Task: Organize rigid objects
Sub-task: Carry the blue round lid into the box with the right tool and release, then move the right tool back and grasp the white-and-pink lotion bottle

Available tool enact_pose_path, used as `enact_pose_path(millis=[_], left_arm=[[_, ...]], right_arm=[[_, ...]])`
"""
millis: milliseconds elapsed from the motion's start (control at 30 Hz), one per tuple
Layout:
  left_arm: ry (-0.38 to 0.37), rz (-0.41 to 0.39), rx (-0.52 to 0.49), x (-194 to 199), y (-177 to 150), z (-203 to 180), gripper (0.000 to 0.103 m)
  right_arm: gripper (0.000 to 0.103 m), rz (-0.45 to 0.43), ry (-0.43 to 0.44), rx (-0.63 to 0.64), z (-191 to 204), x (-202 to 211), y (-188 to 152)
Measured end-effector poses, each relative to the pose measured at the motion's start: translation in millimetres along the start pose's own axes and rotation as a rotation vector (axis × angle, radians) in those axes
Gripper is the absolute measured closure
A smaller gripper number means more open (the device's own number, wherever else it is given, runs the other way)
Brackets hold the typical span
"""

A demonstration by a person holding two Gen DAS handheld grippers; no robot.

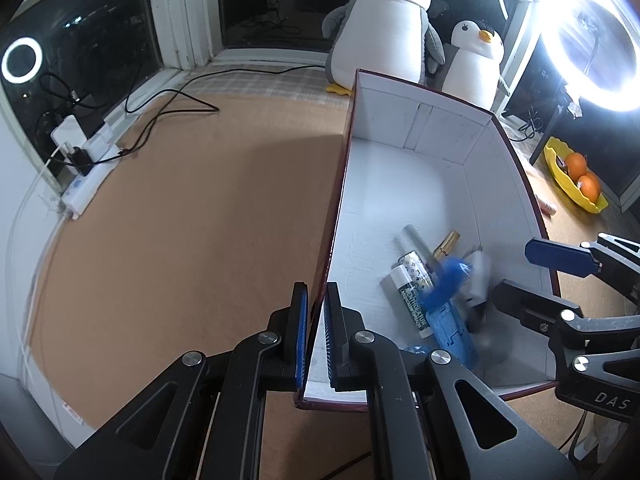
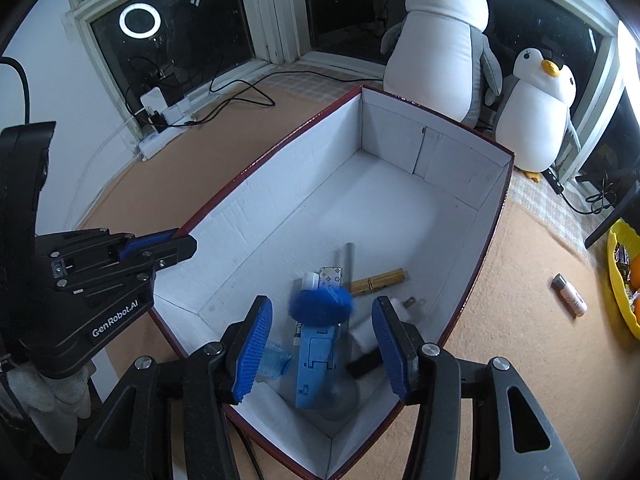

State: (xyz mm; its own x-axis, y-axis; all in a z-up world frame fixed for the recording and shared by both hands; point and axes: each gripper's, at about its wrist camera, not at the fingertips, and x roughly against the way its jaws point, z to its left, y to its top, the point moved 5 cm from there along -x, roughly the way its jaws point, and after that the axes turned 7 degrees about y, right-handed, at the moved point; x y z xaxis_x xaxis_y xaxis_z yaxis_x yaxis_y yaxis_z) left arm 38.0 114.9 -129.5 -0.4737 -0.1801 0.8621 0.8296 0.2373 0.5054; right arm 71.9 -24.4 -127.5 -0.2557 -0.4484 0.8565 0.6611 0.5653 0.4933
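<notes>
Left gripper (image 1: 316,336) clamped on the near end of the box's side wall, blue pads pressed to either face of the thin cardboard. Box (image 1: 400,184) is white inside, dark red at the rim, open-topped, stretching away from this gripper toward two plush penguins (image 1: 384,24) at the window.

Right gripper (image 2: 322,344) hangs over the box's near end, jaws apart, nothing pressed between the pads. No earlier view to compare.

Below and between the right gripper's fingers, on the box floor:
- blue rectangular block (image 2: 316,364), lying lengthwise, directly under the gap.
- blurred blue object (image 2: 320,304) just beyond the fingertips, above the block; shape unclear; cannot tell whether it rests on anything.
- white-capped tube (image 1: 408,300) with green label, beside the block.
- patterned tube (image 1: 414,266) and grey stick (image 1: 416,240) just beyond.
- gold clip-like piece (image 2: 378,280) further out, toward the right finger.
- small white plug-like item (image 2: 400,306) against the right finger, partly hidden.

Outside the box, right of the right gripper: small pinkish tube (image 2: 570,294) on the tan mat (image 1: 180,220), yellow tray (image 2: 618,280) with oranges beyond it.
</notes>
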Motion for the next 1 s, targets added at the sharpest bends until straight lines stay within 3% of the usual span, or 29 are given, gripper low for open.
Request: enact_pose_path(millis=[400,1000], left_arm=[[0.010,0.007,-0.003,-0.2,-2.2,-1.3,0.096],[0.039,0.011,-0.020,-1.7,2.6,-6.8,0.096]], right_arm=[[0.054,-0.046,0.004,-0.054,-17.7,19.5,-2.8],[0.054,-0.101,-0.046,-0.167,-74.7,50.3,-15.8]])
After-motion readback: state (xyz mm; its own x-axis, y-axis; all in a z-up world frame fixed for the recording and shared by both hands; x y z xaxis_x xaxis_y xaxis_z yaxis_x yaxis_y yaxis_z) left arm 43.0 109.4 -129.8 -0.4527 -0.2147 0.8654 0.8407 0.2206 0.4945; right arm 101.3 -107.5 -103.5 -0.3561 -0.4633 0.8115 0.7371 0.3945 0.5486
